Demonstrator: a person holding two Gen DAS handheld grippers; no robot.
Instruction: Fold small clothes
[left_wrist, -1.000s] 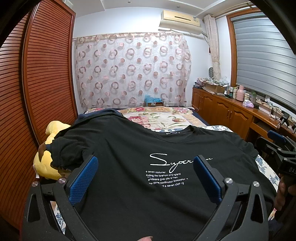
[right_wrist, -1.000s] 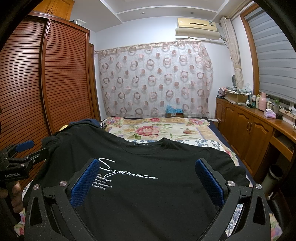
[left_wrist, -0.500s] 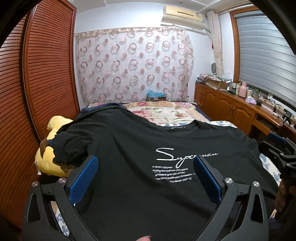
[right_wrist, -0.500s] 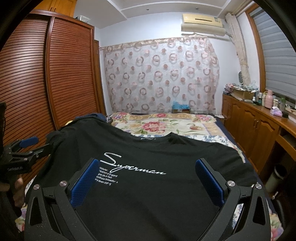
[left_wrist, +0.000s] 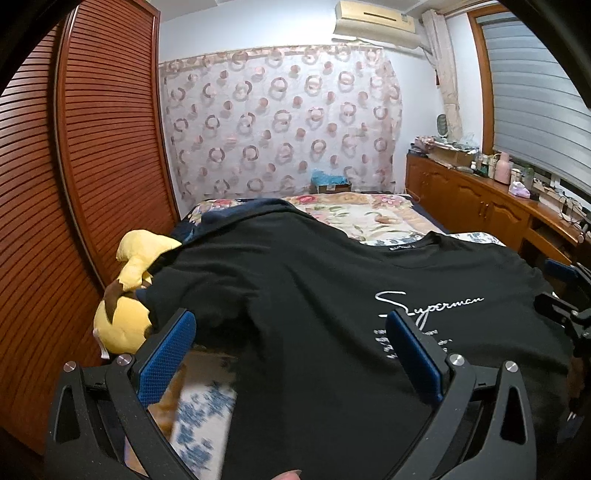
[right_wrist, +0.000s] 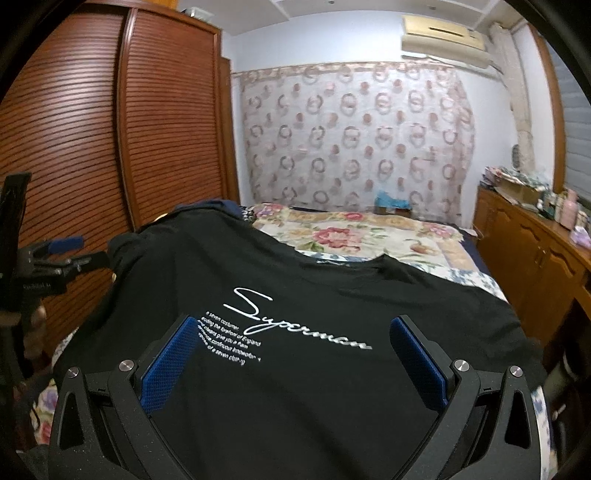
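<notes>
A black T-shirt (left_wrist: 314, 302) with white "Superman" lettering lies spread front up on the bed, neck away from me; it also fills the right wrist view (right_wrist: 295, 295). My left gripper (left_wrist: 291, 354) is open above the shirt's left part, with its left blue pad (left_wrist: 166, 358) over the shirt's left edge, where the bedsheet shows. My right gripper (right_wrist: 295, 362) is open over the chest print. The left gripper shows at the far left of the right wrist view (right_wrist: 51, 254), and the right gripper at the right edge of the left wrist view (left_wrist: 569, 306).
A yellow plush toy (left_wrist: 125, 302) lies at the shirt's left sleeve. A floral quilt (left_wrist: 369, 218) covers the far bed. A slatted wooden wardrobe (left_wrist: 92, 166) stands on the left. A wooden cabinet (left_wrist: 480, 199) with clutter runs along the right.
Both grippers have swung left and moved lower toward the shirt. The left gripper now reaches past the shirt's left edge, and bedsheet shows below it. Both stay open.
</notes>
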